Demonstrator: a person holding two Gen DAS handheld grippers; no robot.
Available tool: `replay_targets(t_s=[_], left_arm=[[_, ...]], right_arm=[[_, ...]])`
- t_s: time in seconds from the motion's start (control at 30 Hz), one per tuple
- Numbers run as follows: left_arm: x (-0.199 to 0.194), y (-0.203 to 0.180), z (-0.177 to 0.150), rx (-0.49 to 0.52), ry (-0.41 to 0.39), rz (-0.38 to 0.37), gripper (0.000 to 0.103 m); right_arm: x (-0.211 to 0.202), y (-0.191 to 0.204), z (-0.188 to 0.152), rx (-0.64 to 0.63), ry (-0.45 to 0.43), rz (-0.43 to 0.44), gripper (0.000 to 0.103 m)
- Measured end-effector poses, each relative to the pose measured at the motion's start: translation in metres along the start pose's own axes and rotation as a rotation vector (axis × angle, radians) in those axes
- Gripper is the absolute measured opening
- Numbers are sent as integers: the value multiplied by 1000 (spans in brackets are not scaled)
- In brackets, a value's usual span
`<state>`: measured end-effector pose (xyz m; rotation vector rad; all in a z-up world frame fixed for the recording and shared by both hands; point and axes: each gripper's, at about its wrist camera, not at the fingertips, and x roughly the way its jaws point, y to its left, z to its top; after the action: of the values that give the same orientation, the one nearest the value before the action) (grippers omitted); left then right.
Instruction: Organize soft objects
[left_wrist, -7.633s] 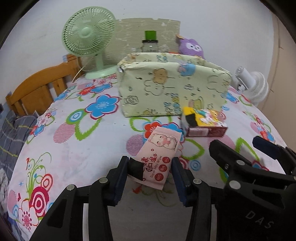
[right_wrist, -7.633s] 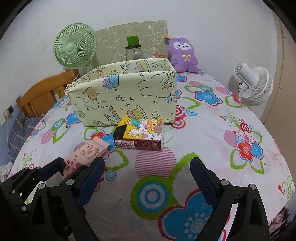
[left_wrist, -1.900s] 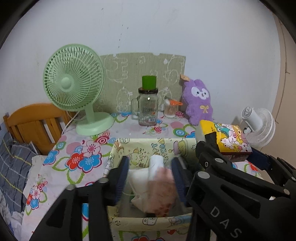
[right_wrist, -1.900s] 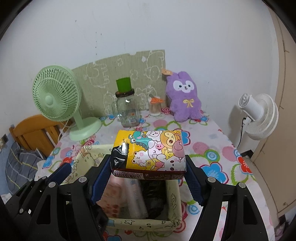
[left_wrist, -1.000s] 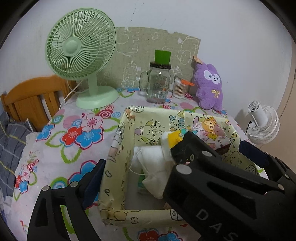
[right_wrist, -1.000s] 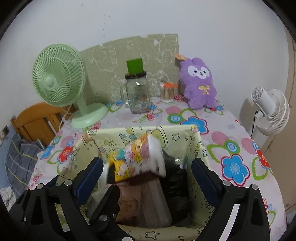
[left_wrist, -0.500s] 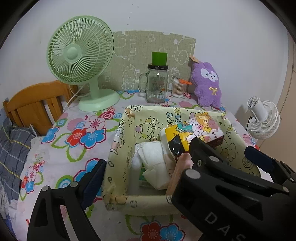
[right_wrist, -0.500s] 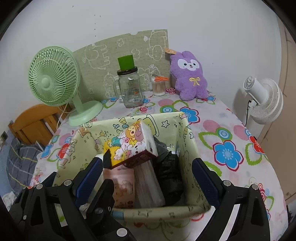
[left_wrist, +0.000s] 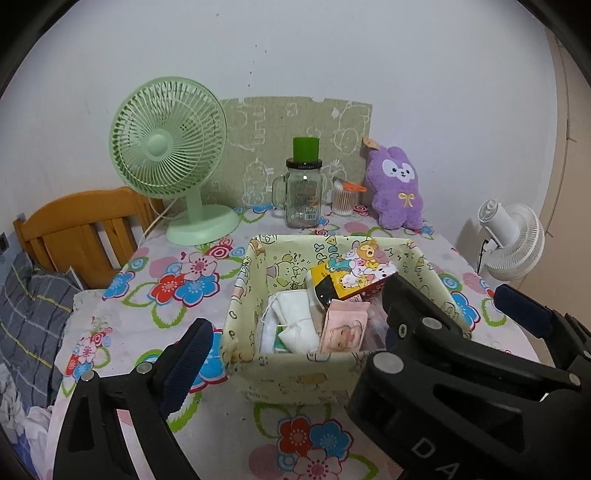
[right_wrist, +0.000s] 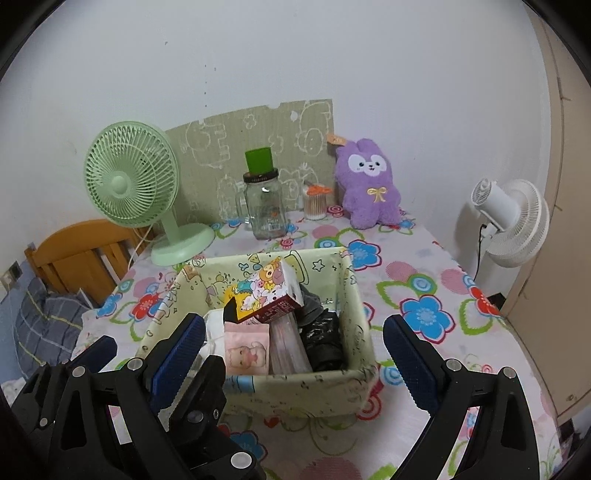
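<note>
A pale green cartoon-print fabric bin (left_wrist: 295, 373) (right_wrist: 295, 395) stands on the flowered table. In it lie a yellow cartoon tissue pack (left_wrist: 354, 273) (right_wrist: 266, 293) tilted on top, a pink wet-wipes pack (left_wrist: 343, 330) (right_wrist: 245, 350), white cloth (left_wrist: 291, 325) and a black bag (right_wrist: 321, 339). My left gripper (left_wrist: 284, 354) is open and empty in front of the bin; its right finger is hidden behind the right gripper's body. My right gripper (right_wrist: 295, 354) is open and empty, fingers spread before the bin.
Behind the bin stand a green desk fan (left_wrist: 173, 173), a glass jar with green lid (left_wrist: 304, 192), a cotton swab tub (left_wrist: 343, 197) and a purple plush (left_wrist: 397, 184). A white fan (left_wrist: 513, 240) stands right of the table, a wooden chair (left_wrist: 81, 229) left.
Both grippers have pulled back and up from the bin. The tissue pack and wipes pack rest inside where they were dropped.
</note>
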<state>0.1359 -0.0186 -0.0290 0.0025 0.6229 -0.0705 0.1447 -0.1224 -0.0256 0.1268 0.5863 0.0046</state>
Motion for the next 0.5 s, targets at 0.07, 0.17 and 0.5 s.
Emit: replay_targets(t_s=[0.07,0.17,0.5], left_arm=[[-7,-2,-2,7,-17,14,99],[-17,-4,-5,16,-27,23,100],[-59,-5,-15,12,-90,34,103]], right_arm=[[-6,-2,-2,5,-9,3,99],[-17,-4,-7,12,-22,13,99],[-66,-22,-17,38,-67,-7,99]])
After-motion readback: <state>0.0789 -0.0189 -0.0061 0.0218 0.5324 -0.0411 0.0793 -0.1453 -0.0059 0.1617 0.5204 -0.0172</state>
